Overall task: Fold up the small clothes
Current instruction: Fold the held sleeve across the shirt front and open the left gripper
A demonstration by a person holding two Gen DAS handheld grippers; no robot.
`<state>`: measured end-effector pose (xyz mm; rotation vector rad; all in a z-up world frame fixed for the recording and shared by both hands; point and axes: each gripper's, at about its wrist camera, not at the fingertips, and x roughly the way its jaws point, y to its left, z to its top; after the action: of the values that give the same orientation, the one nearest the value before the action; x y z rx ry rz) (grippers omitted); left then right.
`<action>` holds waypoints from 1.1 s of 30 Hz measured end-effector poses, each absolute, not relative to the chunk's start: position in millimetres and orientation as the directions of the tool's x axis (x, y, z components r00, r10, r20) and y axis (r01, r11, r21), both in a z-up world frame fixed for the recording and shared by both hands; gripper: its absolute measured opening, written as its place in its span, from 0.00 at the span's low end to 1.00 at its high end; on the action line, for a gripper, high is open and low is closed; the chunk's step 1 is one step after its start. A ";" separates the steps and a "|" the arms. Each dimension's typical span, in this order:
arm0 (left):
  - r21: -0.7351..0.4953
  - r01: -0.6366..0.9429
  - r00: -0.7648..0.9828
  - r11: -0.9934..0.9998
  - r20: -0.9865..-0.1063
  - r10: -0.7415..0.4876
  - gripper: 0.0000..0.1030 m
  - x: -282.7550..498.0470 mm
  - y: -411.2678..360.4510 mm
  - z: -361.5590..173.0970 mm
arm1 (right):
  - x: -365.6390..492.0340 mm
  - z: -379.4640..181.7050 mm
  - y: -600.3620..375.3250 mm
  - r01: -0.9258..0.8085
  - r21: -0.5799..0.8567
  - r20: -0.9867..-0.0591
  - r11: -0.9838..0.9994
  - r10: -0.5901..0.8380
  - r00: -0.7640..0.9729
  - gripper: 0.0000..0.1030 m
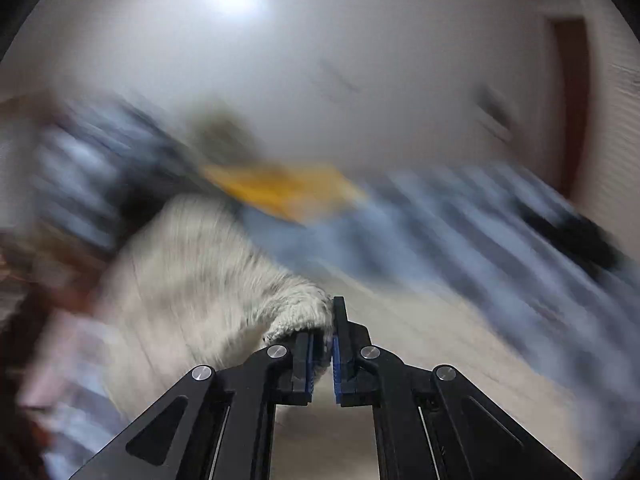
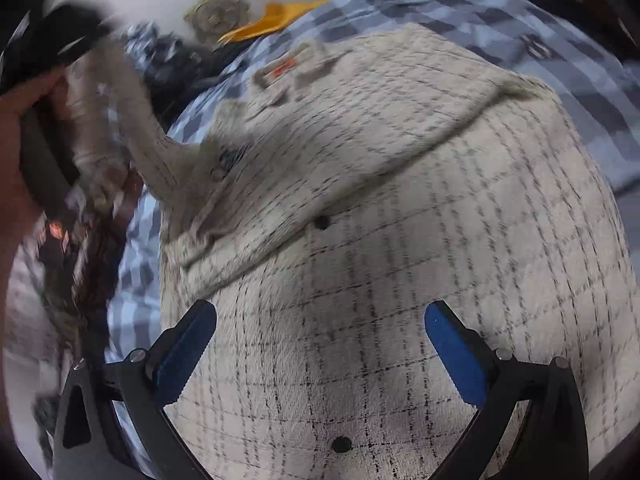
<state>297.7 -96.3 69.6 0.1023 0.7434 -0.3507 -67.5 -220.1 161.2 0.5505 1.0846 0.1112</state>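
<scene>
Left wrist view: badly blurred; the left gripper (image 1: 323, 354) was pinching a fold of the cream checked garment (image 1: 192, 280) between its nearly closed blue pads, the cloth lifted off to the left.
Only here: a pale wall and a reddish door frame (image 1: 574, 104).
Right wrist view: sharper; the right gripper (image 2: 320, 350) stood spread wide above the same garment (image 2: 380, 240), gripping nothing.
Only here: the garment lay on a blue checked sheet (image 2: 500, 12), showing two dark buttons (image 2: 321, 222) and an orange label (image 2: 285, 67); a hand (image 2: 16, 152) at the left edge.
</scene>
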 end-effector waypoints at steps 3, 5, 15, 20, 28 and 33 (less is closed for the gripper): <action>-0.366 0.292 0.402 0.883 -0.791 -0.461 0.09 301.6 -121.3 4.1 | -76.8 163.4 -239.1 0.277 0.483 -0.804 0.831 0.295 0.517 0.99; -0.353 0.219 0.418 0.910 -0.808 -0.414 0.09 296.7 -113.6 0.9 | -83.4 172.4 -250.1 0.359 0.389 -0.832 0.848 0.156 0.533 0.99; 0.059 0.141 0.645 0.988 -0.763 -0.046 0.09 211.8 9.8 78.4 | -85.8 179.7 -269.8 0.422 0.398 -0.830 0.815 0.124 0.544 0.99; 0.048 0.137 0.649 0.989 -0.759 -0.053 0.09 114.0 60.9 58.7 | -83.6 179.5 -278.9 0.412 0.408 -0.830 0.815 0.144 0.538 0.99; -0.070 0.177 0.557 0.982 -0.815 -0.159 0.09 77.9 76.4 4.4 | -63.9 197.5 -265.3 0.221 0.238 -0.861 0.946 0.100 0.499 0.99; -0.160 0.173 0.532 0.972 -0.815 -0.229 0.09 80.1 79.5 -2.9 | 13.1 214.7 -223.3 0.071 0.106 -0.880 0.992 0.060 0.471 0.99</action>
<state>80.1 79.5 -2.9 -0.0620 0.9811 -0.2395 13.1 -223.3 214.7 0.1337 1.0811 -0.0066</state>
